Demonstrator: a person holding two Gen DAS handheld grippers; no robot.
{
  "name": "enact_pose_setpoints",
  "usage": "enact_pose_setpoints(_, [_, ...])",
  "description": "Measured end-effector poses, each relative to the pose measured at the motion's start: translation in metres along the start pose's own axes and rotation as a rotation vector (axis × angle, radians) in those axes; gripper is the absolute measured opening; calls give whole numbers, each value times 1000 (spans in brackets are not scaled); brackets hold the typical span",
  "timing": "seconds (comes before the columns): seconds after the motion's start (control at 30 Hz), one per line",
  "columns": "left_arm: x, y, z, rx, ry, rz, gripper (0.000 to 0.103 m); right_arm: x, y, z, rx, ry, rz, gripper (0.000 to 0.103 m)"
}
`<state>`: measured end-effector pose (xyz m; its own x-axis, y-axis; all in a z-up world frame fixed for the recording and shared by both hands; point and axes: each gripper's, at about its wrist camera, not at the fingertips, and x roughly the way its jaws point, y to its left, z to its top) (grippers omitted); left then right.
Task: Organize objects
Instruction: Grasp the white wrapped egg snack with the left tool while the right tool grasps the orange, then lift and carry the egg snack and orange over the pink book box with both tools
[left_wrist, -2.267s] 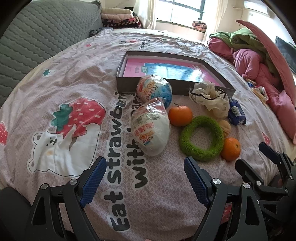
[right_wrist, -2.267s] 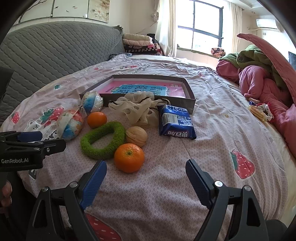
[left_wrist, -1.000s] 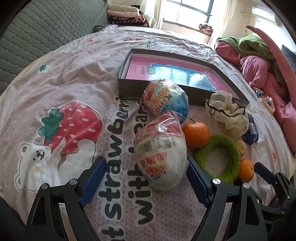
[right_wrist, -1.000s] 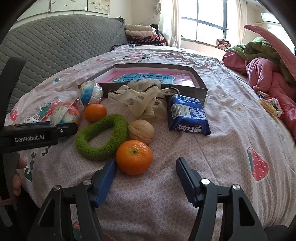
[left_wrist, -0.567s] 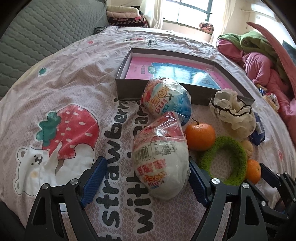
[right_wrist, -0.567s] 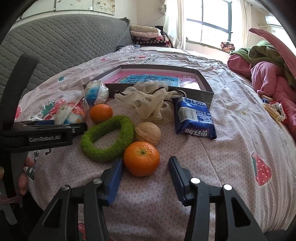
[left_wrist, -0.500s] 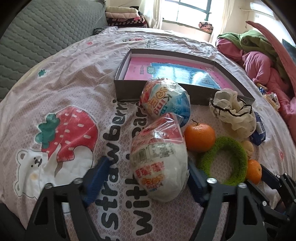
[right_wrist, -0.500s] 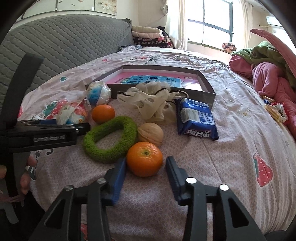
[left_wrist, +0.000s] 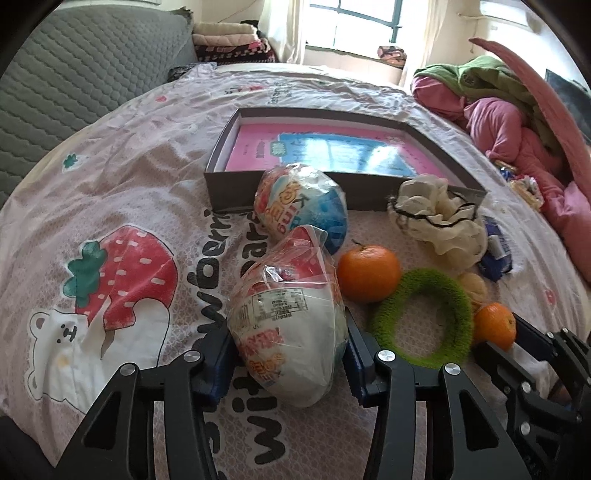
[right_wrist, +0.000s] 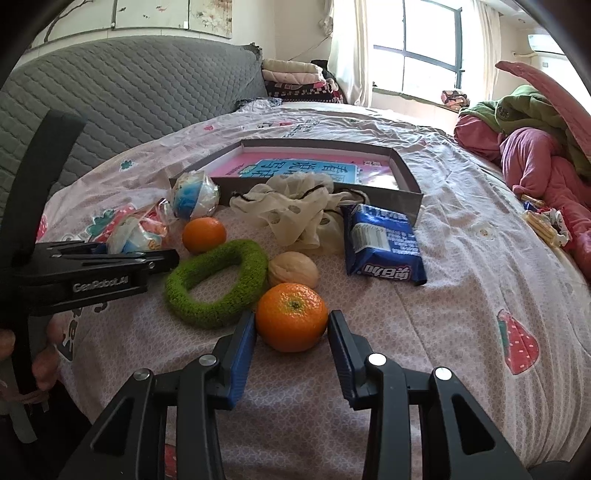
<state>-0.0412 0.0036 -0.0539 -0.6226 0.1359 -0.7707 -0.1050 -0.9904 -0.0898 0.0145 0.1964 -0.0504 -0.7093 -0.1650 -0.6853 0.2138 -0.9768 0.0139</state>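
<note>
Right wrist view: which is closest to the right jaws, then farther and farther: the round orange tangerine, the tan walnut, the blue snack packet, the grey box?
1. Round orange tangerine, between the jaws.
2. Tan walnut, just behind.
3. Blue snack packet, farther right.
4. Grey box, at the back.

Bare bedspread lies open right of the blue packet. Between the grippers, the green ring, walnut and cloth bag crowd the way to the box.
</note>
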Motion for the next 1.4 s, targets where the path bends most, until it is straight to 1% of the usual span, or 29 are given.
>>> enact_pose_setpoints(0.1, [-12,-1,-2,3,-32,-25,51,-5,-2,1,4,-21,-3,40])
enact_pose_setpoints(0.23, [-21,-4,-3,17,-62,-22,51,-10,-2,5,-2,-47,-11,40])
enact_pose_setpoints(0.57, [-29,-8,-3,37,-77,-29,51,-15,-5,12,-3,-74,-11,40])
enact_pose_setpoints(0.8, [-35,-11,0,57,-94,-12,51,-20,-9,22,-4,-93,-8,40])
enact_pose_setpoints(1.0, [-37,-15,9,63,-106,-7,51,-23,-14,37,-4,-124,-4,40])
enact_pose_setpoints(1.4, [-36,-21,34,80,-128,-4,51,-24,-18,52,-11,-144,-8,40])
